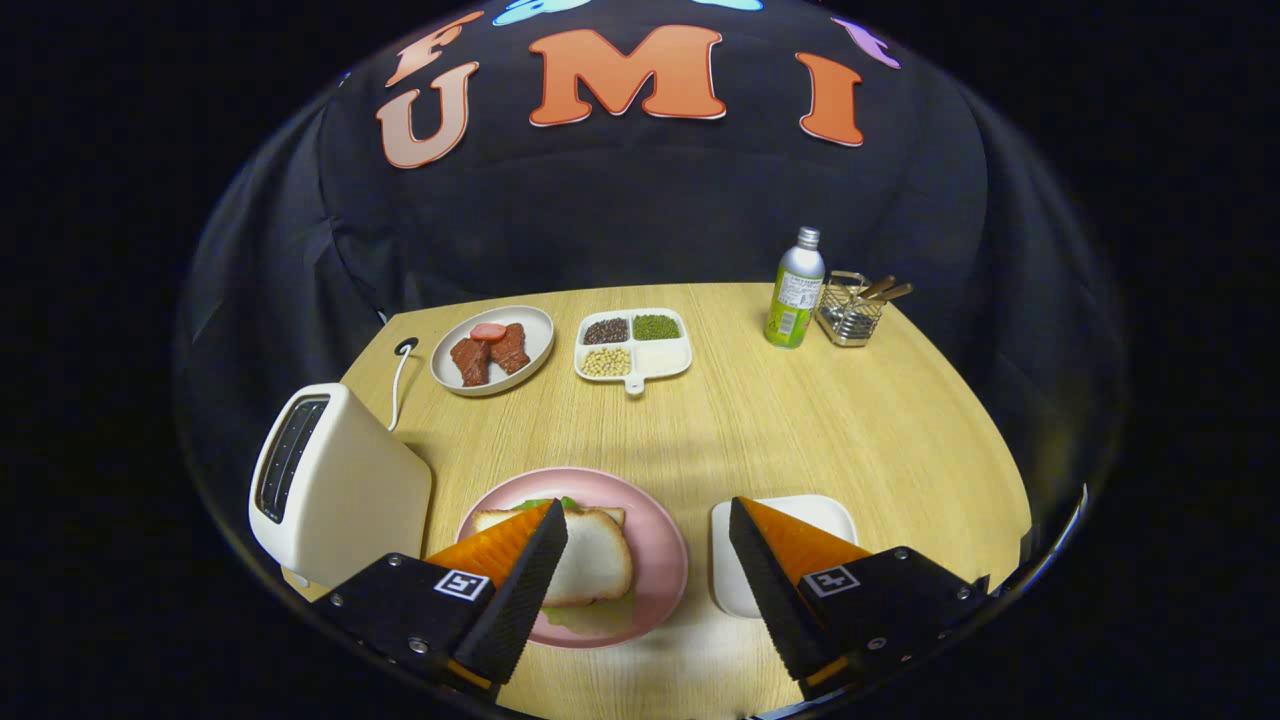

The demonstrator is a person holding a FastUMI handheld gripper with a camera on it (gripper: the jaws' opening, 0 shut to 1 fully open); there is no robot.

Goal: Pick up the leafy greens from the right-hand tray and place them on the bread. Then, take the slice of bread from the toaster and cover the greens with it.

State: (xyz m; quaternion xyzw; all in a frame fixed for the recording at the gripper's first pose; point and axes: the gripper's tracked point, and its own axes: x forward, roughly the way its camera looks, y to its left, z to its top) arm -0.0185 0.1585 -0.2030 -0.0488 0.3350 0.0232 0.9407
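The gripper [648, 525] is nearest, its fingers spread wide apart and holding nothing, above the near edge of the bench [800, 420]. Taking the pink plate [665, 560] as the landmark: it lies under and just ahead of the left finger, and on it a slice of bread [595, 560] covers the leafy greens [560, 503], whose edges peek out at the far side and near side of the slice. The white toaster [335, 485] stands just left of the plate. The white tray [800, 515] sits just right of it, partly under the right finger. Beyond the plate lie a dish of meat [492, 350] and a divided dish of beans [633, 343]; far right of these stand a bottle [796, 288] and a wire basket [850, 312].
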